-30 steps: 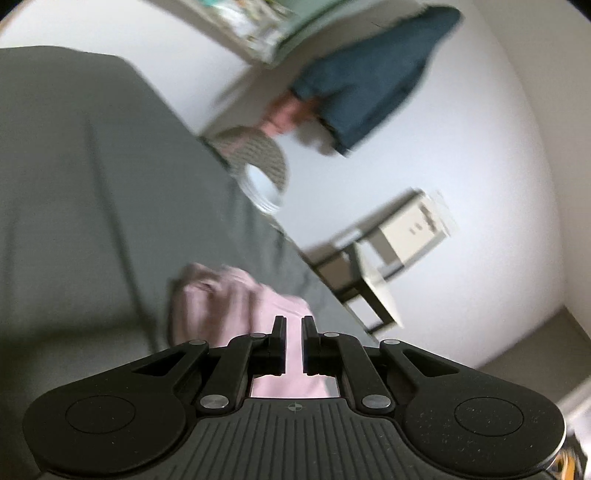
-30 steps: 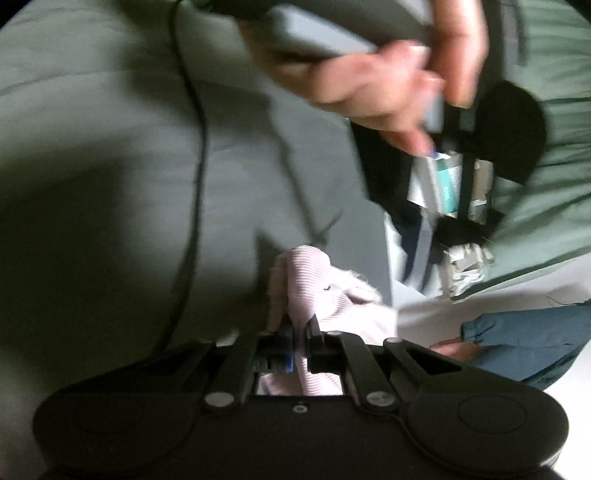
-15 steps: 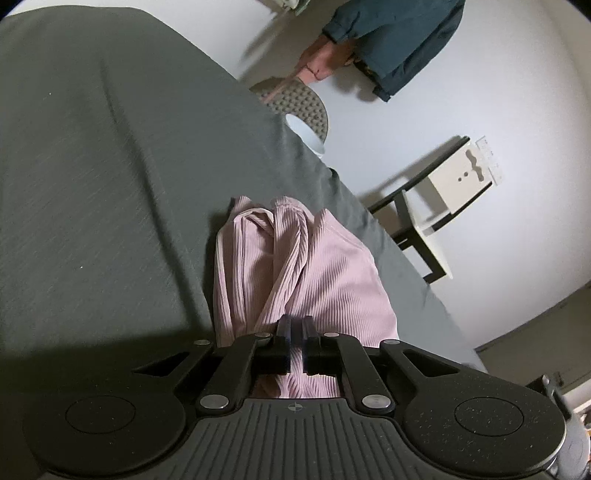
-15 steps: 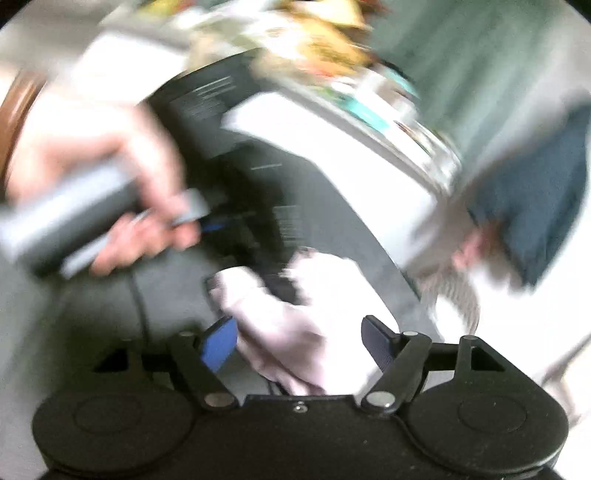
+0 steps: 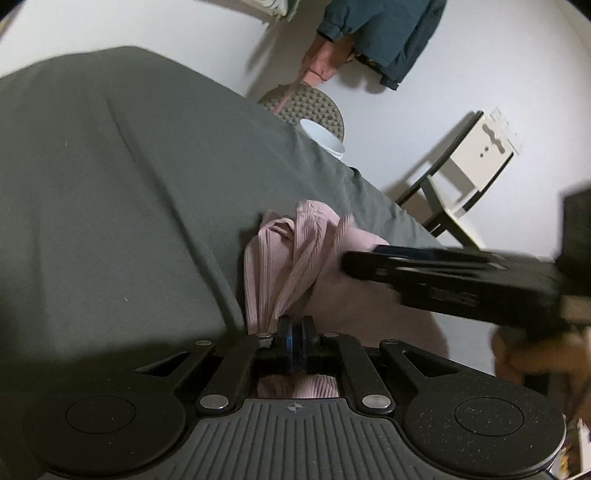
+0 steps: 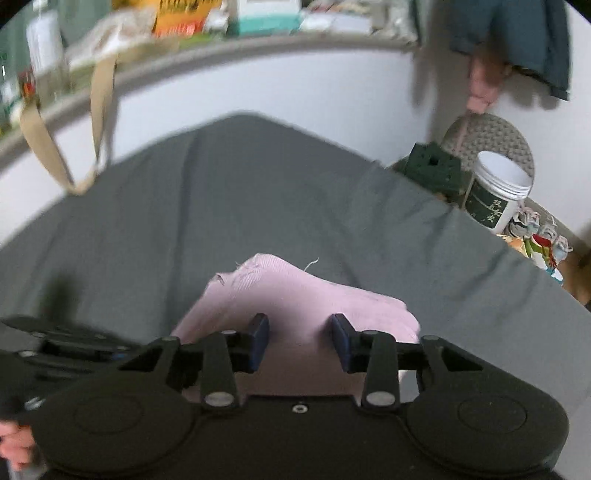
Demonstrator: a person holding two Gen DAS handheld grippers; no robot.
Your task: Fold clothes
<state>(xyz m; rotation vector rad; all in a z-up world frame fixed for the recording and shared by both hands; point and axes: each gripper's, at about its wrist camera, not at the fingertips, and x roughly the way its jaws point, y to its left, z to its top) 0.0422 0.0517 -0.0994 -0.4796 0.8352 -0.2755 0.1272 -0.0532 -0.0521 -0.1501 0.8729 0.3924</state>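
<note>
A pink ribbed garment (image 5: 288, 254) lies bunched on the grey sheet (image 5: 110, 206) near the bed's edge. My left gripper (image 5: 295, 341) is shut on the near end of the garment, and the cloth's folds run together at its pads. In the left wrist view my right gripper (image 5: 349, 260) comes in from the right, blurred, just over the cloth. In the right wrist view the right gripper (image 6: 299, 341) is open, its blue pads apart above the pink garment (image 6: 295, 291), with nothing pinched. The left gripper (image 6: 74, 347) shows blurred at the lower left.
Past the bed's far corner stand a white-lidded jar (image 6: 495, 192), a dark green block (image 6: 432, 166) and a round knobbed cushion (image 5: 310, 107). A small stool (image 5: 469, 166) stands by the white wall. A blue jacket (image 5: 388, 33) hangs above. Tan bag straps (image 6: 55, 158) dangle from a cluttered shelf (image 6: 221, 22).
My right gripper let go of the garment, opened and swung round to hover over it. My left gripper closed on the cloth's near end and stays there.
</note>
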